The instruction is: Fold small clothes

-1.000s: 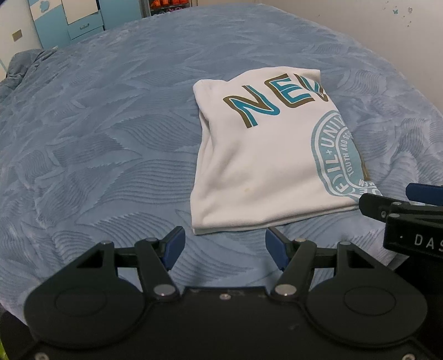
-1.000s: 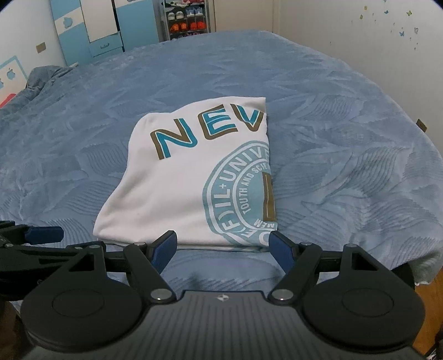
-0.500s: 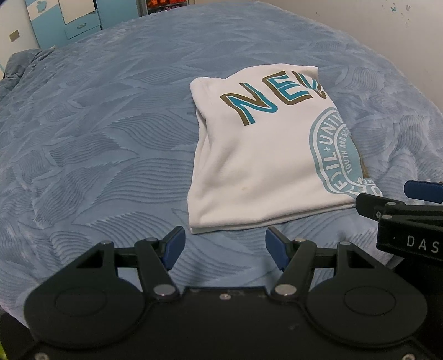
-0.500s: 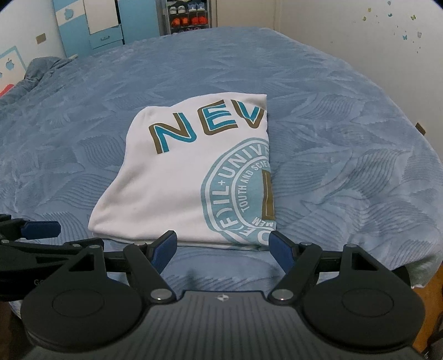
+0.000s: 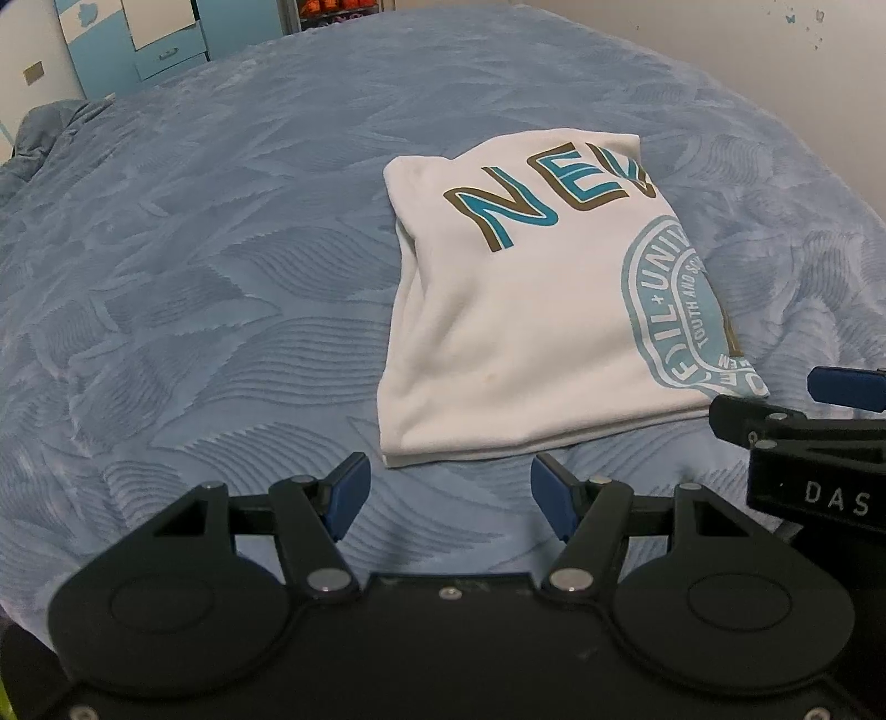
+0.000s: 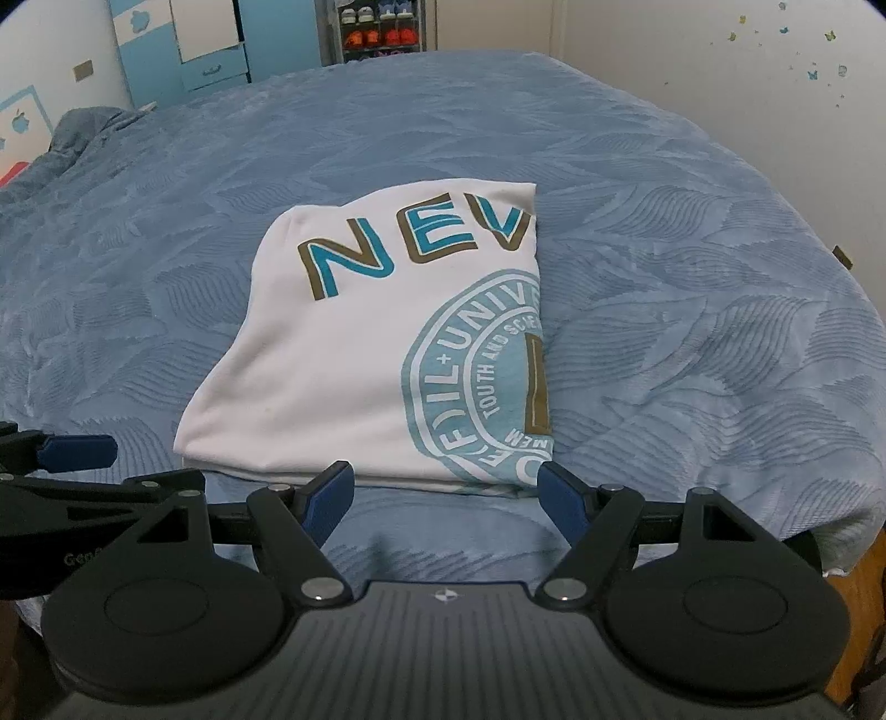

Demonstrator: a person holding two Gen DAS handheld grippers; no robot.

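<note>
We see one white T-shirt (image 5: 531, 327) lying folded on one big blue bedspread (image 5: 221, 277). The T-shirt has big brown and teal letters, "NEV", along its far end, and one round teal badge print on its right side. It sits flat, with its edges stacked in layers at the near end. It is folded into a neat block, and the right edge cuts the badge print in half.

We hold two grippers, one in each hand. Our left gripper (image 5: 446, 493) is just in front of the near left corner of the T-shirt. Its two blue fingertips are wide apart and hold nothing. Our right gripper (image 6: 446, 493) is just in front of the near edge of the T-shirt, closer to its right corner. Its two blue fingertips are also wide apart and hold nothing. Neither gripper touches the T-shirt, as far as we can tell from these low views.

Far behind the T-shirt, past the bedspread, we see a blue and white wardrobe (image 6: 183, 44) and one shoe rack (image 6: 382, 27) with several pairs of shoes; they are too small to count. To the right of the T-shirt is one pale wall (image 6: 720, 72) with tiny butterfly stickers.
</note>
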